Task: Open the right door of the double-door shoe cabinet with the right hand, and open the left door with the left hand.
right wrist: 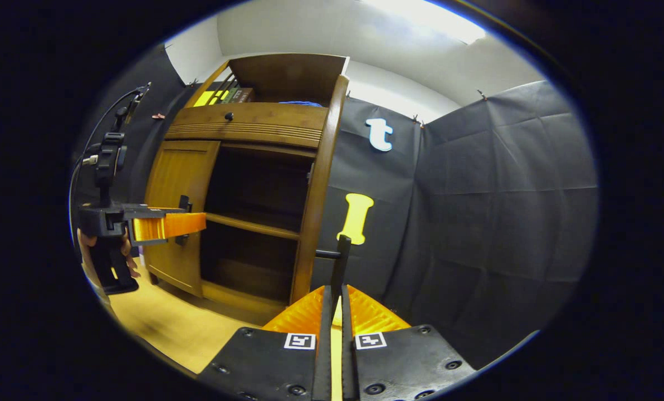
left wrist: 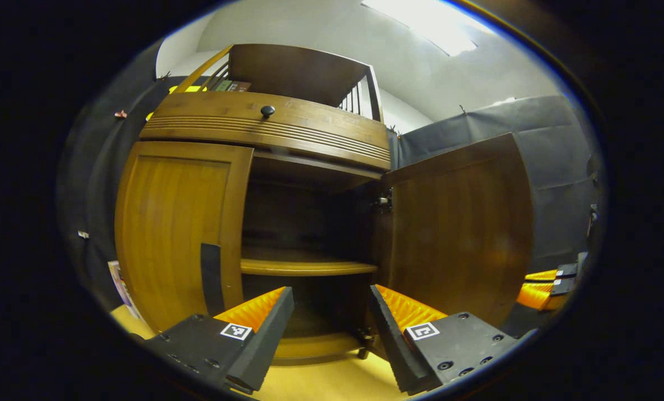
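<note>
The wooden shoe cabinet [left wrist: 265,125] stands close in front of the left gripper view. Its left door [left wrist: 176,228] is closed, with a dark upright handle [left wrist: 210,278] along its inner edge. The right door [left wrist: 457,223] is swung wide open, baring a shelf [left wrist: 307,267]. My left gripper [left wrist: 332,295] is open just right of the left door's handle, holding nothing. In the right gripper view the right door [right wrist: 316,195] shows edge-on, and my right gripper [right wrist: 335,298] is shut on its thin dark handle [right wrist: 343,256]. The left gripper [right wrist: 167,225], held by a hand, hovers before the left door [right wrist: 179,211].
A drawer with a round black knob [left wrist: 267,111] sits above the doors, with books [right wrist: 223,94] on the open top shelf. The cabinet rests on a pale yellow floor [right wrist: 165,323]. Black cloth walls [right wrist: 477,223] close in behind and to the right of the open door.
</note>
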Tool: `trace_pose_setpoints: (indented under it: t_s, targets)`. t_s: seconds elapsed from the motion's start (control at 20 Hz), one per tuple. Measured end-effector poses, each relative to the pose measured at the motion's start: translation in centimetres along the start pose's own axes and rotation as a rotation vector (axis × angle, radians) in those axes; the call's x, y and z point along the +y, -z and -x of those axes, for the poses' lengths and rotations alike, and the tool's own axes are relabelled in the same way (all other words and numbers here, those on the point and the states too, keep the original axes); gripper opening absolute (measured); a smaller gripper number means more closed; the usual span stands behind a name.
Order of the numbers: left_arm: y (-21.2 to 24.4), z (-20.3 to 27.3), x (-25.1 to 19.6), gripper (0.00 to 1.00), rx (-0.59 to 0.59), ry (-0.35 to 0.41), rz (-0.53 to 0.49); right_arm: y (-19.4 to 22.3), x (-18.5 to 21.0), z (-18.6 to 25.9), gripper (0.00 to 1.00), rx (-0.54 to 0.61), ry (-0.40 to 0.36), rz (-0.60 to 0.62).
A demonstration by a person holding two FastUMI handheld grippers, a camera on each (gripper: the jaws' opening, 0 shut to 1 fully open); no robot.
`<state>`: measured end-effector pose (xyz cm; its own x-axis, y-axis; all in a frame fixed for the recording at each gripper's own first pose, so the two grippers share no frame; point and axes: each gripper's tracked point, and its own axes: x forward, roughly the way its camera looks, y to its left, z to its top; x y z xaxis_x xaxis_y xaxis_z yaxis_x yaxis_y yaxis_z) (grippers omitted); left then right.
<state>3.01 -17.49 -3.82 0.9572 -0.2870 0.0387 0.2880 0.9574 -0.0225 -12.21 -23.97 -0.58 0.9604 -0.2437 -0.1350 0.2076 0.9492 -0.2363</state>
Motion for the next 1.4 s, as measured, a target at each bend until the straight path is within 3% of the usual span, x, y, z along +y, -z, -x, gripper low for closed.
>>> trace_pose_setpoints:
  t_s: [0.2, 0.3, 0.35, 0.4, 0.5, 0.65, 0.75, 1.1, 1.4]
  targets:
    - [0.2, 0.3, 1.3, 0.82, 0.008, -0.035, -0.013, -0.3, 1.7, 2.0, 0.12, 0.01, -0.054, -0.06]
    - [0.3, 0.7, 2.2, 0.89, 0.014, -0.052, -0.015, -1.6, 3.2, 2.9, 0.14, -0.016, -0.077, -0.055]
    - [0.4, 1.0, 2.9, 0.82, 0.017, -0.067, -0.019, -2.2, 4.5, 3.2, 0.16, -0.029, -0.109, -0.064]
    - [0.6, 1.3, 3.6, 0.86, 0.021, -0.088, -0.03, -3.0, 5.9, 3.4, 0.17, -0.046, -0.141, -0.076]
    - [1.0, 2.0, 5.4, 0.82, 0.032, -0.133, -0.049, -3.3, 6.9, 3.1, 0.19, -0.062, -0.159, -0.094]
    - [0.5, 3.0, 7.5, 0.85, 0.019, -0.185, -0.057, -3.9, 8.9, 2.8, 0.69, -0.078, -0.197, -0.13]
    - [-0.1, 3.2, 8.5, 0.85, -0.003, -0.209, -0.08, -3.8, 10.2, 2.8, 0.86, -0.078, -0.24, -0.154]
    - [0.6, 0.2, 11.7, 0.82, -0.009, -0.272, -0.077, -3.5, 13.6, 1.2, 0.88, -0.072, -0.346, -0.161]
    - [1.0, -3.0, 14.5, 0.82, -0.054, -0.298, -0.014, -3.0, 16.6, -0.9, 0.88, -0.082, -0.438, -0.164]
